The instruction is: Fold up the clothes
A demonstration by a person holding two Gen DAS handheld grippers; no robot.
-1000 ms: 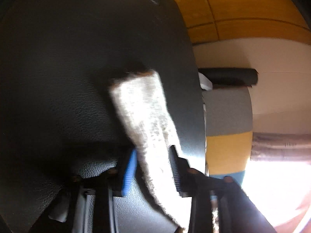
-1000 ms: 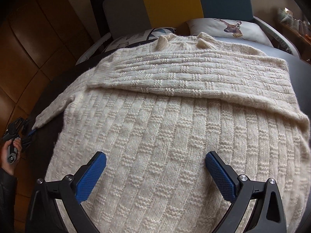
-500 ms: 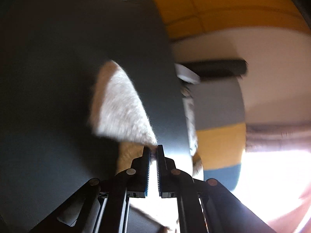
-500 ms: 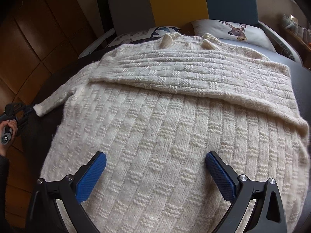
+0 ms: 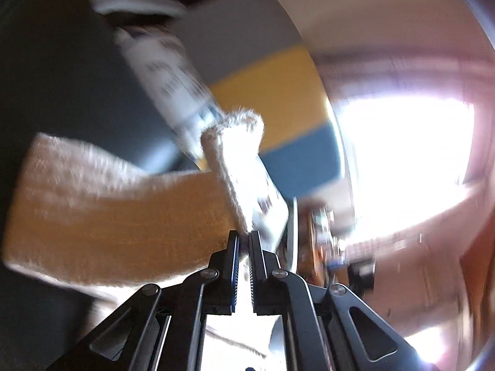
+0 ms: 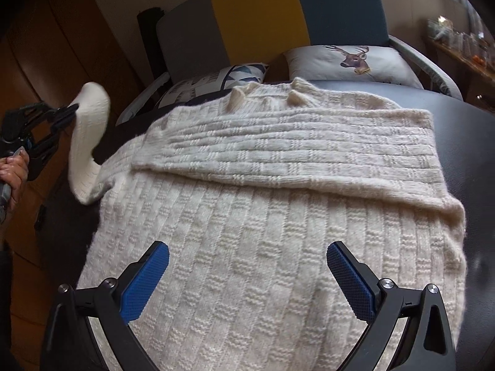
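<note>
Wool, cream and chunky: from the left wrist view, the left claw (image 5: 243, 238) is pinched tight on the cuff of the sweater's sleeve (image 5: 117, 210), which hangs lifted and blurred toward nine o'clock. From the right wrist view, the sweater (image 6: 263, 216) lies spread on the dark bed (image 6: 482, 160), one sleeve already laid across the chest, the other raised at ten o'clock in that claw, gripped by a hand (image 6: 10, 170). The right claw (image 6: 247, 275) hovers wide open and empty above the hem. To fold well, I'd carry the cuff across flat, keeping the sleeve straight and untwisted.
</note>
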